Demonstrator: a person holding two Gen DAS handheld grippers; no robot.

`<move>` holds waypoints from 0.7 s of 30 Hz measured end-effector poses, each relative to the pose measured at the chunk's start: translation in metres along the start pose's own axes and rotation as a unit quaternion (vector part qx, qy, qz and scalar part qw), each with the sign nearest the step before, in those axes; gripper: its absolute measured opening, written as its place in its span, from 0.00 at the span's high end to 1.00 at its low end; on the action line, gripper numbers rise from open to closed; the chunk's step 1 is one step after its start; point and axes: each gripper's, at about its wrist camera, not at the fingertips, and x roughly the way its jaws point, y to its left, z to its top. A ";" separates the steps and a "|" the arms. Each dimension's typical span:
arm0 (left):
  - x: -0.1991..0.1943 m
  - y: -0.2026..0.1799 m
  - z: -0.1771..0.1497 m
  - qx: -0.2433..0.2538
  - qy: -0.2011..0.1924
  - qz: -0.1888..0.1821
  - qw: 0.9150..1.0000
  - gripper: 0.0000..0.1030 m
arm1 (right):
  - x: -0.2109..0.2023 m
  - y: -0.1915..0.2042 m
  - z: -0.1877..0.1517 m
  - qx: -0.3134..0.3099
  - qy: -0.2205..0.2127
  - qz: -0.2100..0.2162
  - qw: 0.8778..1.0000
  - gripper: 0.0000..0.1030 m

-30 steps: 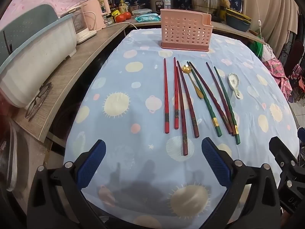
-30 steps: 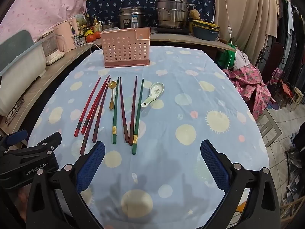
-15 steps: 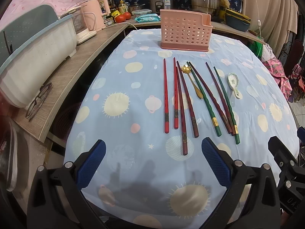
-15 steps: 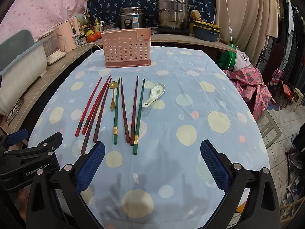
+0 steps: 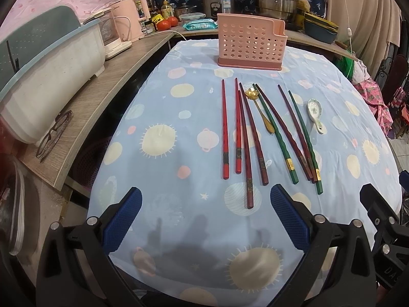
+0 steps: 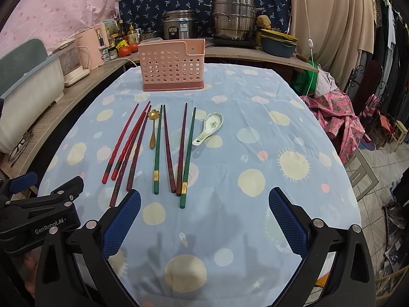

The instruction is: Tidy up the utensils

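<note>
1. Desk [image 5: 163, 174] w/ blue cloth, sun & planet print.
2. Wooden side counter [image 5: 84, 117] along left edge; eyeglasses [image 5: 53, 134] lie on it, beside a white tub w/ teal rim [image 5: 51, 76].
3. Pink kettle [image 5: 133, 18] & clear-topped appliance [image 5: 112, 33] farther back on same counter.
4. Two tomatoes [image 5: 167, 23], bottles [image 5: 166, 10], wipes pack [image 5: 200, 24] nr corner.
5. Rice cooker [image 6: 180, 26] & stacked steel steamer [image 6: 234, 23] at back, dark floral fabric behind.
6. Blue bowls [image 6: 278, 44] right of steamer.
7. Beige curtain [image 6: 324, 25]; pink patterned cloth [image 6: 334, 115] off desk's right.
</note>
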 end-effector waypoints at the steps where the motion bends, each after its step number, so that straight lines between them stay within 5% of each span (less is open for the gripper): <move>1: 0.000 0.000 0.000 0.000 0.000 0.001 1.000 0.07 | 0.000 0.000 0.000 0.000 0.000 0.001 1.000 0.07; 21: -0.001 0.003 0.002 -0.002 0.001 0.005 1.000 0.07 | -0.001 0.001 0.002 -0.006 -0.002 0.005 1.000 0.07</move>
